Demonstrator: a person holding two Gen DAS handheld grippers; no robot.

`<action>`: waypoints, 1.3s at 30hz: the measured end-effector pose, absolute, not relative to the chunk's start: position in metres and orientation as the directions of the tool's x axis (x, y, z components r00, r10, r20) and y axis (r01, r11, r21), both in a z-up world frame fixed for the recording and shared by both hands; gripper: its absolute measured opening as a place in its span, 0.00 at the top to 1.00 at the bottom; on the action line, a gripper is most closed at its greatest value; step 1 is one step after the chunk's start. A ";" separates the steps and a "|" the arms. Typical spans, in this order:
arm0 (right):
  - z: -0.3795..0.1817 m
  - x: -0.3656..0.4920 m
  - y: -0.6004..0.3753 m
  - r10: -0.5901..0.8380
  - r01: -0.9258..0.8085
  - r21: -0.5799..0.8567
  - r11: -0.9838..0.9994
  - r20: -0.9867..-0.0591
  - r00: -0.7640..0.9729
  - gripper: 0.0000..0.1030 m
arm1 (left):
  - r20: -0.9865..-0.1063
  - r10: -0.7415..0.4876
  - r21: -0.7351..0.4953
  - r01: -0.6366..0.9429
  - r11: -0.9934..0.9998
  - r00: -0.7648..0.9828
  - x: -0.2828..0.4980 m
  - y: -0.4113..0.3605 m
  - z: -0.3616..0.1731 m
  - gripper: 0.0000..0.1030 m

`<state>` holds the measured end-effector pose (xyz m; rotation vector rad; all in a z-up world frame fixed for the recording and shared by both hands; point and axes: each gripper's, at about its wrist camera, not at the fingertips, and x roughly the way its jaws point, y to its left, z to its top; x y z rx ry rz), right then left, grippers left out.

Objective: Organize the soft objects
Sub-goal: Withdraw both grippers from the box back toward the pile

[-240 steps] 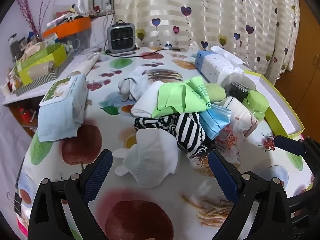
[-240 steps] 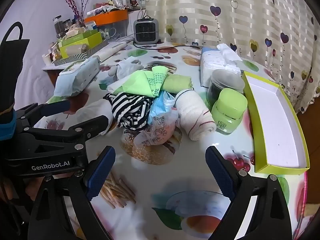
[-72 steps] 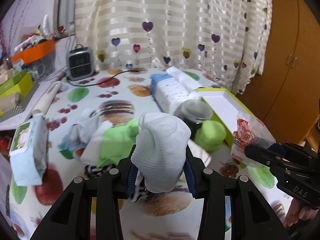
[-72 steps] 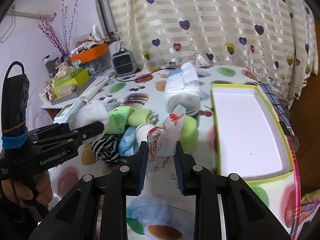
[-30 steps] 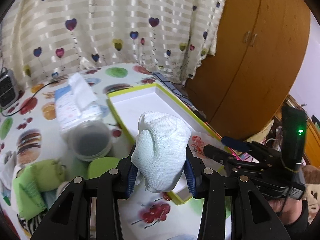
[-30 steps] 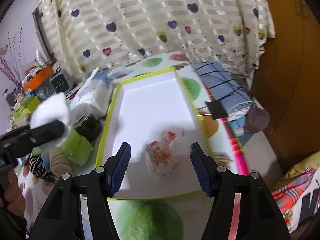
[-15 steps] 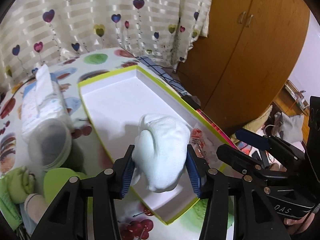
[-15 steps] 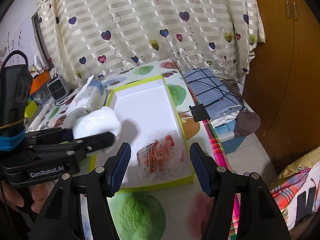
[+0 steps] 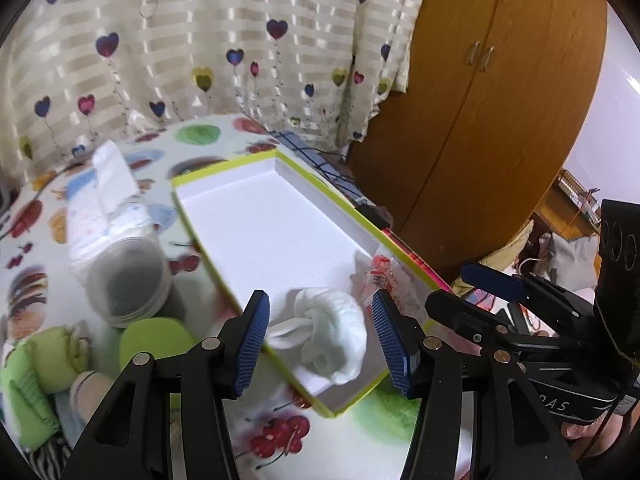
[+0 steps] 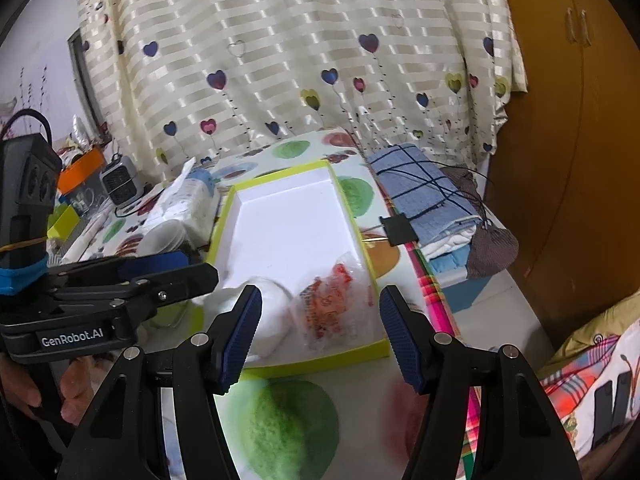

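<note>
Fruit-print table (image 9: 328, 452), release step: white sock (image 9: 332, 330) lies in tray (image 9: 224, 170) near-end corner beside snack packet (image 9: 384, 276), L gripper (image 9: 320, 338) jaws opening, nothing pinched; R gripper (image 10: 320, 334) wide, empty; next: fetch another soft item.

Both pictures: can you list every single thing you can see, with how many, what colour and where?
Tray: one, white inside with green rim, on the table.
Sock: one, white, in the tray's near end.
Packet: one, clear with red print, in the tray beside the sock.
Jar: one, clear with dark contents, left of the tray.
Tissue pack: one, white and blue, behind the jar.
Green cloth: one, far left.
Folded cloth: one, blue checked, right of the tray.
Heater: one, grey, far back left.
Curtain: one, cream with hearts.
Wardrobe: one, brown.
Left gripper: black with blue pads, opening above the sock.
Right gripper: open, above the packet.
</note>
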<state>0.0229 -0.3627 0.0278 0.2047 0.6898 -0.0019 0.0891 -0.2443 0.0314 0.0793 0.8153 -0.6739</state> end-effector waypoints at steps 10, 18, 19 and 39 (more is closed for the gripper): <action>0.042 0.009 -0.325 0.124 -0.033 0.157 0.987 -0.618 0.776 0.39 | -0.643 -0.481 -0.138 0.528 0.838 0.595 0.058 -0.200 0.050 0.49; 0.052 0.002 -0.294 0.165 -0.096 0.143 0.985 -0.620 0.767 0.40 | -0.636 -0.429 -0.143 0.448 0.882 0.642 0.046 -0.155 0.050 0.49; 0.053 0.001 -0.288 0.168 -0.107 0.135 0.985 -0.623 0.764 0.40 | -0.639 -0.421 -0.144 0.438 0.887 0.644 0.045 -0.152 0.049 0.49; 0.047 -0.007 -0.242 0.221 -0.197 0.112 0.974 -0.655 0.723 0.40 | -0.660 -0.356 -0.157 0.341 0.927 0.662 0.026 -0.108 0.032 0.49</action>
